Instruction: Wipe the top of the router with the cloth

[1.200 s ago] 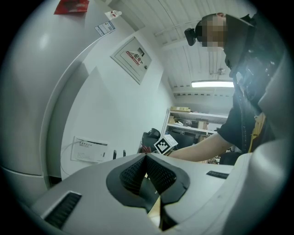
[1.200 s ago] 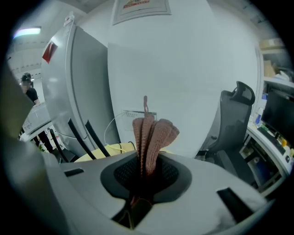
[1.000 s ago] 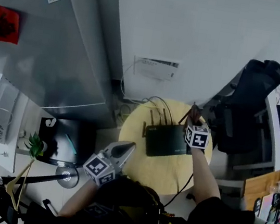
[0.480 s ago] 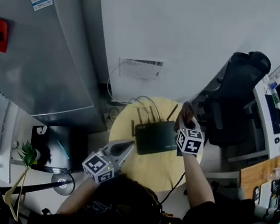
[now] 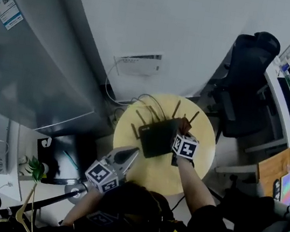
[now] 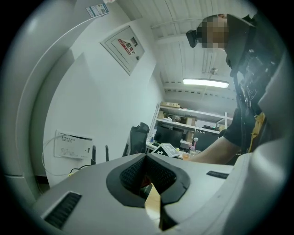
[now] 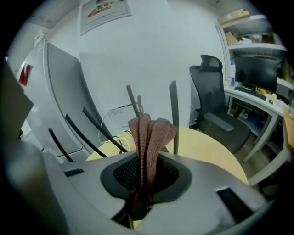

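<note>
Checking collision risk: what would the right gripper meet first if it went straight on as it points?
Probably an upright antenna of the router, just past the cloth; depth is unclear.

An office: to the right of the right gripper (image 5: 183, 132), a black swivel chair (image 7: 212, 92) stands at a white desk (image 7: 259, 104) with a monitor (image 7: 255, 71), stocked shelves (image 7: 241, 19) above it.

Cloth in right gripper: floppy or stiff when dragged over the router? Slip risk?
Probably floppy: the cloth bunches into soft knitted folds where the right gripper pinches it. Its coarse knit likely grips rather than slides.
</note>
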`<state>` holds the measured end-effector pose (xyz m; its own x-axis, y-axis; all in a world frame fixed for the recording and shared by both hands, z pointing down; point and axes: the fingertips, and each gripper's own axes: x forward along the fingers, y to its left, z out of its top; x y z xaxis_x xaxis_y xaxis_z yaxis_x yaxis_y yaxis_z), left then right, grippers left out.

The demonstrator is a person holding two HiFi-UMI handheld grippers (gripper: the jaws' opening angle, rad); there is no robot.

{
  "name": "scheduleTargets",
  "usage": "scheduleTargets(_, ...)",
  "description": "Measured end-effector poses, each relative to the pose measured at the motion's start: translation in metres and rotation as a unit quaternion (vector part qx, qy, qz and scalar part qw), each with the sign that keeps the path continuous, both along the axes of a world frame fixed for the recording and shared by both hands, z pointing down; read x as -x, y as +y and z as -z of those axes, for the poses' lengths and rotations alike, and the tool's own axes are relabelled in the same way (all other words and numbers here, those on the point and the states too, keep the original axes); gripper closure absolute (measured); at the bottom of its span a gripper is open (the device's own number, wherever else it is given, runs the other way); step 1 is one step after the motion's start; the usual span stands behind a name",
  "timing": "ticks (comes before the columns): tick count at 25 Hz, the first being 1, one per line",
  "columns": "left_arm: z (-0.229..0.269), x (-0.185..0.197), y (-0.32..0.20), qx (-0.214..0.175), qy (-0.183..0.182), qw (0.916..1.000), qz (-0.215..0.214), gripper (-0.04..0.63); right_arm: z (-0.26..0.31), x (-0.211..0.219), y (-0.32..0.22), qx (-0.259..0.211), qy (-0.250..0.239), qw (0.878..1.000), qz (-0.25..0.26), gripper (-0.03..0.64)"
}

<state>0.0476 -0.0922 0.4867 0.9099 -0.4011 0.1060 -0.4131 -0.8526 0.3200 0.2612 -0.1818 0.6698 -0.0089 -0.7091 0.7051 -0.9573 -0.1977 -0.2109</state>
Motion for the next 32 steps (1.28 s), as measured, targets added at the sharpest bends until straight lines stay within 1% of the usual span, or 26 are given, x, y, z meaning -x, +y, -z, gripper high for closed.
scheduleTargets(2,-0.004,0.006,-0.005,0.006,-0.006,0.9999,0.007,0.598,-0.009,-0.004,-0.008,0.012,-0.007,1.0,-0.023,0.552)
scheduleTargets(4,-0.006,0.011,-0.009,0.009,-0.009,0.9998,0.014,0.598,-0.016,-0.014,-0.018,0.023,0.005,0.998,-0.056,0.552)
scheduleTargets(7,-0.013,0.017,-0.014,0.011,-0.015,0.9996,0.021,0.598,-0.02,-0.032,-0.036,0.03,0.033,0.994,-0.095,0.552)
scheduleTargets(10,-0.021,0.024,-0.019,0.017,-0.019,0.9993,0.029,0.598,-0.023,-0.04,-0.04,0.068,0.078,0.989,-0.107,0.552)
scheduleTargets(11,-0.022,0.025,-0.021,0.019,-0.018,0.9992,0.031,0.598,-0.023,-0.044,-0.038,0.08,0.089,0.985,-0.121,0.552)
scheduleTargets(12,-0.022,0.027,-0.022,0.021,-0.017,0.9991,0.033,0.598,-0.024,-0.046,-0.035,0.087,0.086,0.982,-0.142,0.552)
scheduleTargets(13,-0.023,0.027,-0.023,0.022,-0.015,0.999,0.034,0.598,-0.027,-0.047,-0.034,0.089,0.07,0.98,-0.165,0.551)
scheduleTargets(15,-0.025,0.029,-0.024,0.026,-0.012,0.999,0.035,0.598,-0.033,-0.045,-0.034,0.085,0.038,0.976,-0.198,0.551)
scheduleTargets(17,-0.026,0.03,-0.026,0.028,-0.011,0.999,0.034,0.598,-0.031,-0.044,-0.032,0.086,0.033,0.972,-0.216,0.551)
scheduleTargets(22,-0.026,0.035,-0.028,0.03,-0.007,0.999,0.032,0.598,-0.022,-0.05,-0.035,0.055,0.046,0.973,-0.219,0.551)
scheduleTargets(28,-0.021,0.031,-0.032,0.019,-0.004,0.9996,0.019,0.598,-0.007,-0.05,-0.034,0.042,0.028,0.971,-0.234,0.551)
scheduleTargets(30,-0.017,0.026,-0.032,0.016,0.0,0.9998,0.01,0.598,0.003,-0.052,-0.034,0.029,0.03,0.97,-0.24,0.551)
scheduleTargets(32,-0.014,0.02,-0.031,0.015,0.006,0.9999,0.003,0.598,0.014,-0.052,-0.036,0.014,0.019,0.969,-0.248,0.551)
